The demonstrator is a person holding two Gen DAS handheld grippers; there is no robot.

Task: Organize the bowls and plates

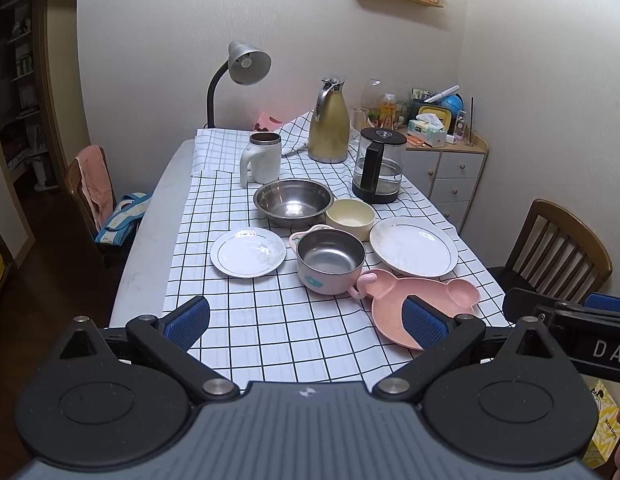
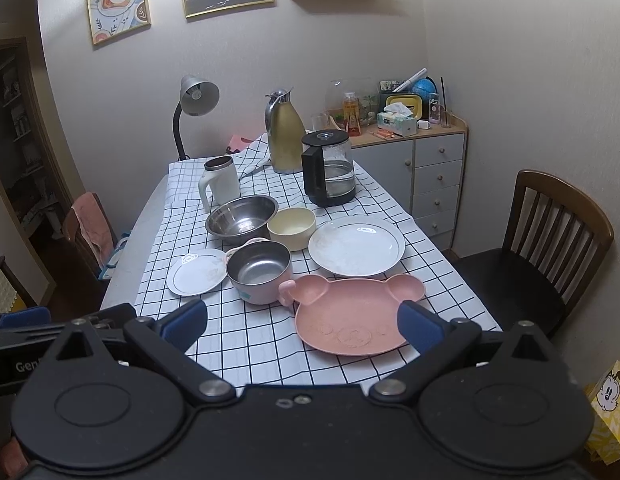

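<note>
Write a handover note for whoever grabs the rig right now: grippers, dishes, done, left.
Left gripper: jaws open, empty, at the near table edge.
Right gripper: jaws open, empty, over the near rim of the pink bear plate.
Dishes all separate on the checked cloth: small white plate, large white plate, pink steel-lined bowl, cream bowl, large steel bowl.
Done: nothing stacked.
Left: stack plates and nest bowls, probably starting with the bear plate.
</note>
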